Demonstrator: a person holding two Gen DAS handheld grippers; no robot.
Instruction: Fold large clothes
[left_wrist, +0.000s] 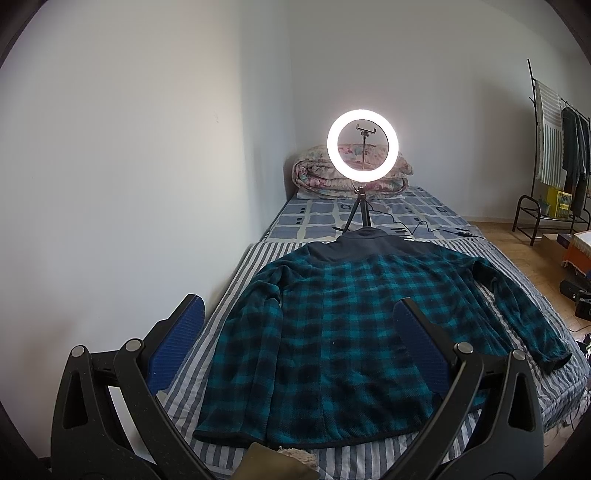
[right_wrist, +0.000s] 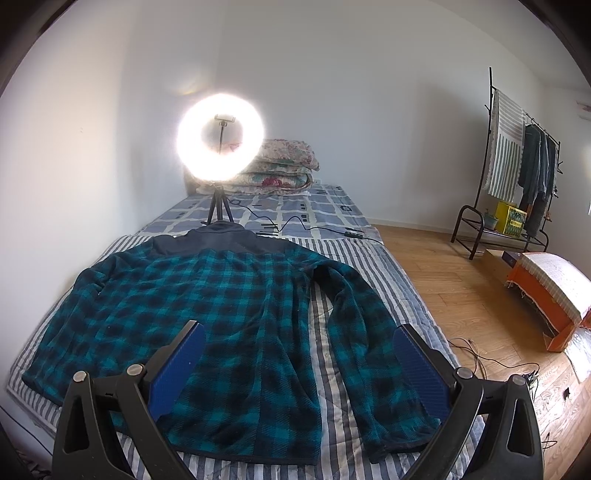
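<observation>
Teal-and-black plaid fleece jacket (left_wrist: 332, 332) spread flat, back up, on the striped bed (left_wrist: 229, 295), sleeves out. Left gripper (left_wrist: 295, 350) and right gripper (right_wrist: 299, 365) hover above, jaws wide and empty. Folding not begun; likely next move: grasp a sleeve.

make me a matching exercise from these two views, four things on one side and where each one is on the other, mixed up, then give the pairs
Things:
1. plaid jacket
2. ring light
3. folded quilt
4. clothes rack

Places:
A. on the wooden floor, against the far wall, right of the bed
B. spread flat on the striped sheet, collar pointing away from the grippers
C. stacked at the far end of the bed, by the wall
D. on a small tripod on the bed, just beyond the jacket's collar

Pairs: 1-B, 2-D, 3-C, 4-A
</observation>
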